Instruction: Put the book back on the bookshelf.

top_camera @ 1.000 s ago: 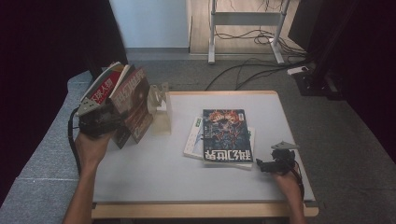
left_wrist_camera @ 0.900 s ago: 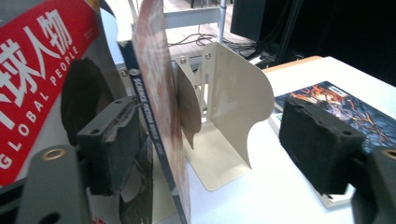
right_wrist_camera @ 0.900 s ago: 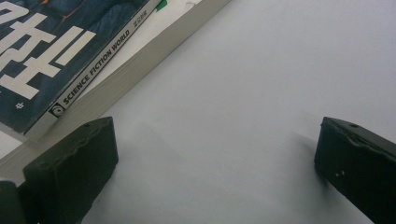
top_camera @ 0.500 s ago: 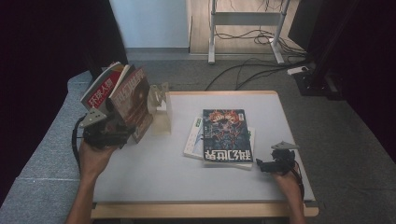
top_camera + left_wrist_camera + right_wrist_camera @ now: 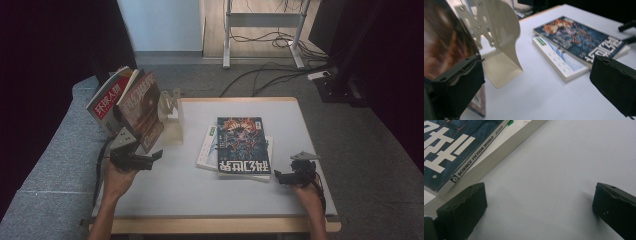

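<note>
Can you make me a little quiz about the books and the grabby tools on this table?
1. True or false: the left tool is squeezing a book.
2. What lies on top of the flat pile? A) the blue magazine B) a cup C) a red magazine
3. What cream thing stands beside the leaning magazines?

Key: 1. False, its jaws are wide open and hold nothing. 2. A. 3. The metal bookend.
</note>
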`<control>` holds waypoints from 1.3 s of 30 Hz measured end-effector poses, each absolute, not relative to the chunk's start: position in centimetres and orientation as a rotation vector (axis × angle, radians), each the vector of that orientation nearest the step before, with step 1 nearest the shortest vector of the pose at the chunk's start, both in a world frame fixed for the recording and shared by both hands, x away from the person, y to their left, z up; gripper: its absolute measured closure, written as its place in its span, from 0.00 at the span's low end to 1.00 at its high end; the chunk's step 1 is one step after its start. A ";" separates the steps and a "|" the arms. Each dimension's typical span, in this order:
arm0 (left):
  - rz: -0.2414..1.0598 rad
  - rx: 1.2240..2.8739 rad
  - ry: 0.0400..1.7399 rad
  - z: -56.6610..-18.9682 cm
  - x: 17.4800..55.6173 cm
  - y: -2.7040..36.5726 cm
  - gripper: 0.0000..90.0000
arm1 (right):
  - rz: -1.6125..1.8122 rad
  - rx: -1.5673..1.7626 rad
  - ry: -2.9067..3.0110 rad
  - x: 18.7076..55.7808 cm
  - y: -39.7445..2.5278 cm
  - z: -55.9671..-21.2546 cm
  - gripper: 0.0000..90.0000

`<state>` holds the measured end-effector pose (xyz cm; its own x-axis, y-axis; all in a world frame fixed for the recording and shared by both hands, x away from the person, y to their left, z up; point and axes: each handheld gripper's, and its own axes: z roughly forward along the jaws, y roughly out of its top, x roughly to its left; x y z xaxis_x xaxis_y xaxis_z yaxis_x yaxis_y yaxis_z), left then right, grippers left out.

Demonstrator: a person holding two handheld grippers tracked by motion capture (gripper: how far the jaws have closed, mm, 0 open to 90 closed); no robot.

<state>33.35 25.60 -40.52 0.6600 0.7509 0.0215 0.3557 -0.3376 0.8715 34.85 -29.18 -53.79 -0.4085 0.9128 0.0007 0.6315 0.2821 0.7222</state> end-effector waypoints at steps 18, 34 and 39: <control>0.422 2.110 0.824 -46.4 33.5 22.1 0.00 | 0.914 1.387 2.144 34.9 -29.2 -53.8 0.00; 0.339 2.135 0.852 -50.2 34.1 21.6 0.00 | 0.917 1.389 2.146 34.9 -29.2 -53.7 0.00; 0.355 2.195 0.853 -51.4 34.1 21.4 0.00 | 0.922 1.390 2.145 34.9 -29.2 -53.7 0.00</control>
<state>34.13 21.39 -51.36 0.7405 0.6719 -0.0095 0.4665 -0.5038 0.7271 34.87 -29.24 -53.70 -0.4115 0.9114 0.0068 0.6318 0.2799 0.7228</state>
